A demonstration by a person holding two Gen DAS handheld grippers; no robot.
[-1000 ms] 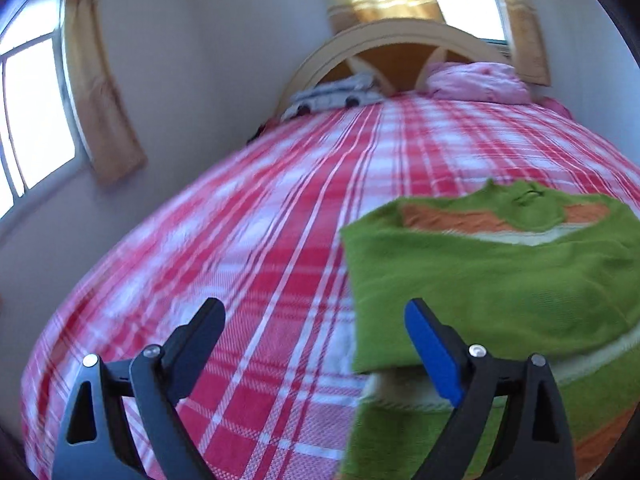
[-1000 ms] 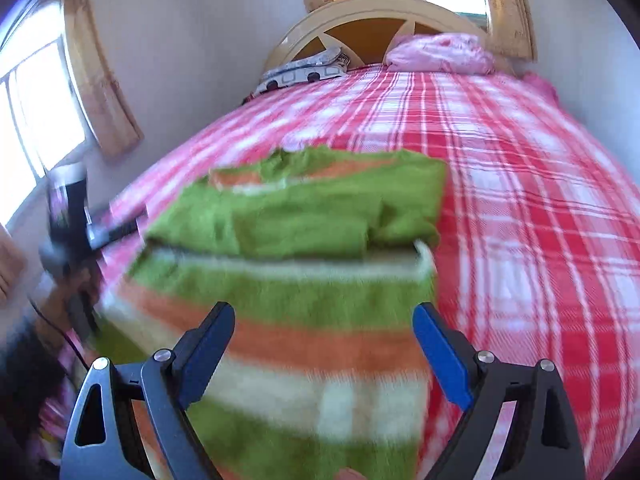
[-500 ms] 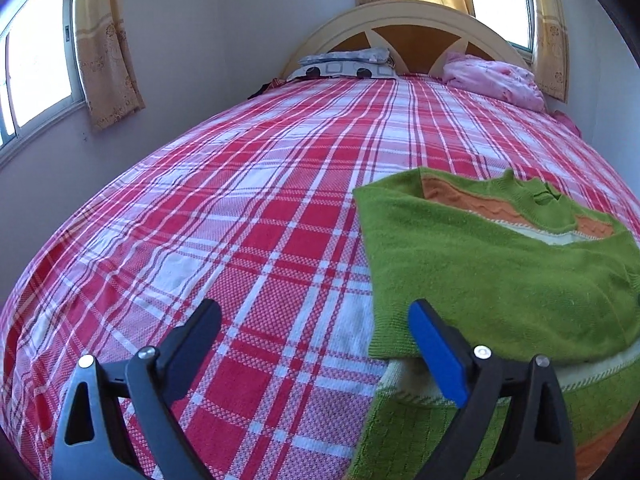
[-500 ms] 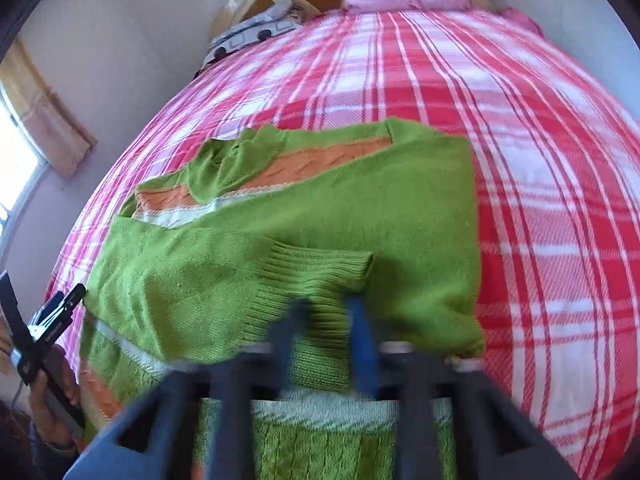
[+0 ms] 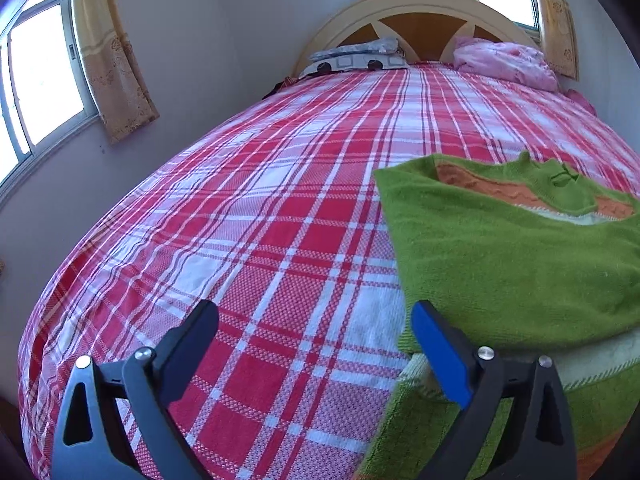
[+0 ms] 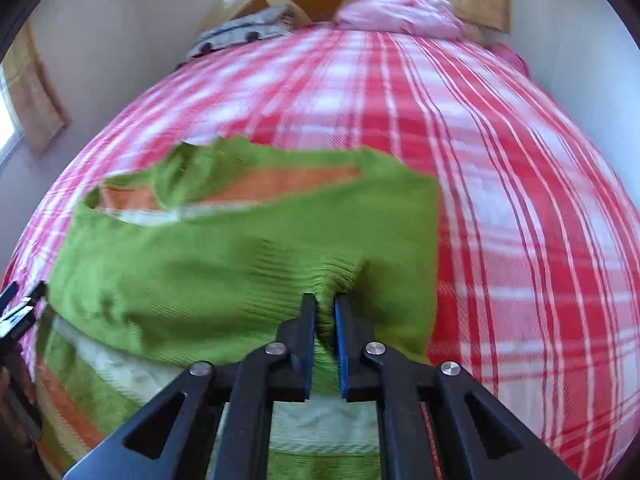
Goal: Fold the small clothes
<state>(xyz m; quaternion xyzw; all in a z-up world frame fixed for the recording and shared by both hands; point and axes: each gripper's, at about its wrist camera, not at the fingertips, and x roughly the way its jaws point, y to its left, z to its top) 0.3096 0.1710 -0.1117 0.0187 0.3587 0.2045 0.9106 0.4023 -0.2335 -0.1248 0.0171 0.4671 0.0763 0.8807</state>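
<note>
A small green knit sweater [image 6: 224,264] with orange and cream stripes lies on the red plaid bed, its sleeves folded across the chest. My right gripper [image 6: 325,304] is shut on the ribbed green cuff of the folded sleeve, knit bunched between its pads. In the left wrist view the same sweater [image 5: 500,264] lies at the right. My left gripper [image 5: 316,320] stands open above the bedspread beside the sweater's left edge, its blue-padded finger [image 5: 440,356] just over the hem corner, nothing between the fingers. The left gripper [image 6: 18,312] also shows at the far left edge of the right wrist view.
The red and white plaid bedspread [image 5: 240,240] stretches to a cream and wood headboard [image 5: 420,16]. A grey patterned pillow [image 5: 356,56] and a pink bundle [image 5: 504,64] lie at the head. A window with a yellow curtain [image 5: 108,48] is on the left wall.
My right gripper moved forward and down over the sweater and shut on the sleeve cuff. My left gripper stayed open in nearly the same place.
</note>
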